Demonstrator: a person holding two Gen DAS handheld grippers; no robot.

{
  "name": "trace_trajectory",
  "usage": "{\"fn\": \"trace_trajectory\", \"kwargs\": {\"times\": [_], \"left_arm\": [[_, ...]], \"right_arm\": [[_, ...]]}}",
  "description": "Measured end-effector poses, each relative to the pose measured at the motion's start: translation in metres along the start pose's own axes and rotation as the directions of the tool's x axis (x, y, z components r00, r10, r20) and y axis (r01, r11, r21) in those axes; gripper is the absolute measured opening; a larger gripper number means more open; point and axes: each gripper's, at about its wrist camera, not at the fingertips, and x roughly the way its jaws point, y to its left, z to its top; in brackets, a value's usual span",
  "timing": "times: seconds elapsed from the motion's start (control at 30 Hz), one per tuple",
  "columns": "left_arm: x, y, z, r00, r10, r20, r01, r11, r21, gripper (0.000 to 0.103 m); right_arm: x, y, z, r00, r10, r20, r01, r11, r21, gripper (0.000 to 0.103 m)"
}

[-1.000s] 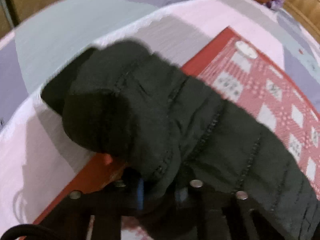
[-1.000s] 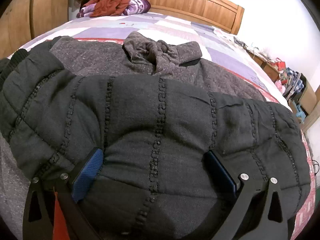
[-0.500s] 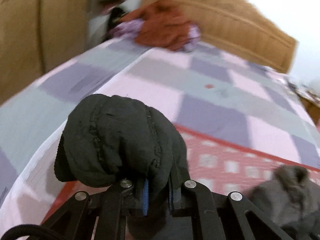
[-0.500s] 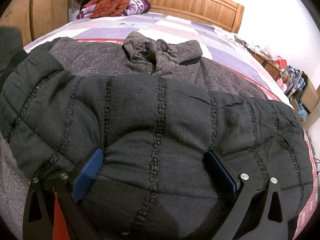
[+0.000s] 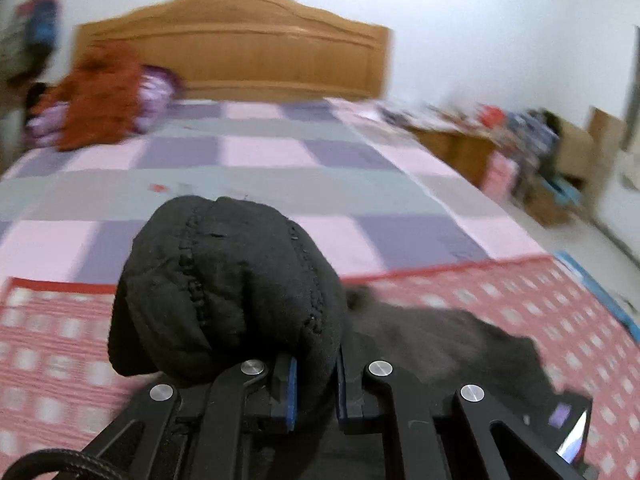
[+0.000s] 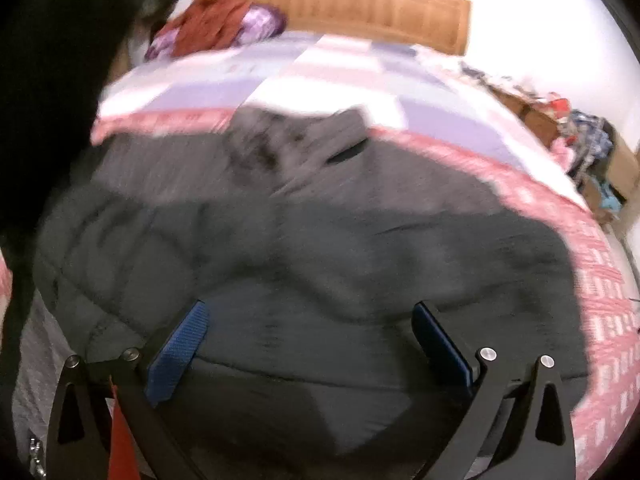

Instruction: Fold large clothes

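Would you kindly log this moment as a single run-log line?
left gripper: shut on black quilted sleeve | right gripper: open, over quilted jacket | surface: red patterned mat on bed | stage: folding sleeve

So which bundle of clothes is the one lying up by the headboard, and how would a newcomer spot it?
Start at the wooden headboard and drop to the corner of the checked bedspread just below its left end. The rust-orange heap lies there, crumpled over a purple patterned piece. Its colour separates it from the dark grey coat spread near the cameras.
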Motion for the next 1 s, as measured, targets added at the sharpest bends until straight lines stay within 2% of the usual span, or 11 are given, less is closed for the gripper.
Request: {"fn": "trace_trajectory", "kwargs": {"times": [0.07,0.2,0.3,0.43,0.5,0.57,0.67,0.73,0.83,0.93,1.0], "left_arm": [[0.022,-0.045,-0.018,0.999,-0.034,-0.032,0.035,0.998,0.046,0.008],[0.064,-0.102,-0.06,0.991,-0.056,-0.121,0.067,0.993,0.093,0.008],[0.097,-0.132,-0.092,0.978,-0.042,-0.204,0.07,0.988,0.136,0.009],[0.119,-0.149,-0.12,0.963,-0.023,-0.269,0.074,0.981,0.181,0.014],[0.118,-0.156,-0.127,0.961,-0.033,-0.275,0.091,0.975,0.202,0.028],[0.111,-0.164,-0.127,0.963,-0.057,-0.265,0.117,0.969,0.217,0.036],[0.089,-0.174,-0.124,0.969,-0.092,-0.229,0.145,0.962,0.23,0.047],[0.075,-0.176,-0.126,0.973,-0.088,-0.215,0.139,0.962,0.237,0.052],[0.06,-0.174,-0.132,0.978,-0.036,-0.208,0.091,0.961,0.261,0.056],[0.051,-0.165,-0.139,0.976,-0.01,-0.218,0.062,0.97,0.236,0.056],[0.042,-0.154,-0.143,0.975,0.023,-0.219,0.028,0.973,0.228,0.056]], "right_arm": [[-0.018,-0.029,0.002,0.999,-0.028,0.03,0.027,0.999,0.042,0.103],[-0.044,-0.091,-0.004,0.995,-0.095,0.039,0.09,0.99,0.11,0.103],[-0.061,-0.132,-0.017,0.989,-0.145,0.025,0.142,0.984,0.108,0.103],[-0.078,-0.171,-0.034,0.989,-0.146,0.007,0.143,0.98,0.14,0.103],[-0.082,-0.186,-0.041,0.992,-0.124,-0.007,0.123,0.975,0.187,0.103],[-0.084,-0.198,-0.047,0.996,-0.091,-0.025,0.095,0.966,0.239,0.103],[-0.087,-0.205,-0.051,0.998,-0.054,-0.029,0.06,0.955,0.29,0.103],[-0.088,-0.204,-0.047,0.999,-0.031,-0.022,0.036,0.952,0.302,0.103],[-0.093,-0.194,-0.036,1.0,0.017,0.006,-0.018,0.953,0.302,0.103],[-0.096,-0.175,-0.017,0.996,0.074,0.042,-0.083,0.957,0.279,0.103],[-0.096,-0.162,-0.007,0.996,0.07,0.05,-0.081,0.964,0.253,0.103]]}}
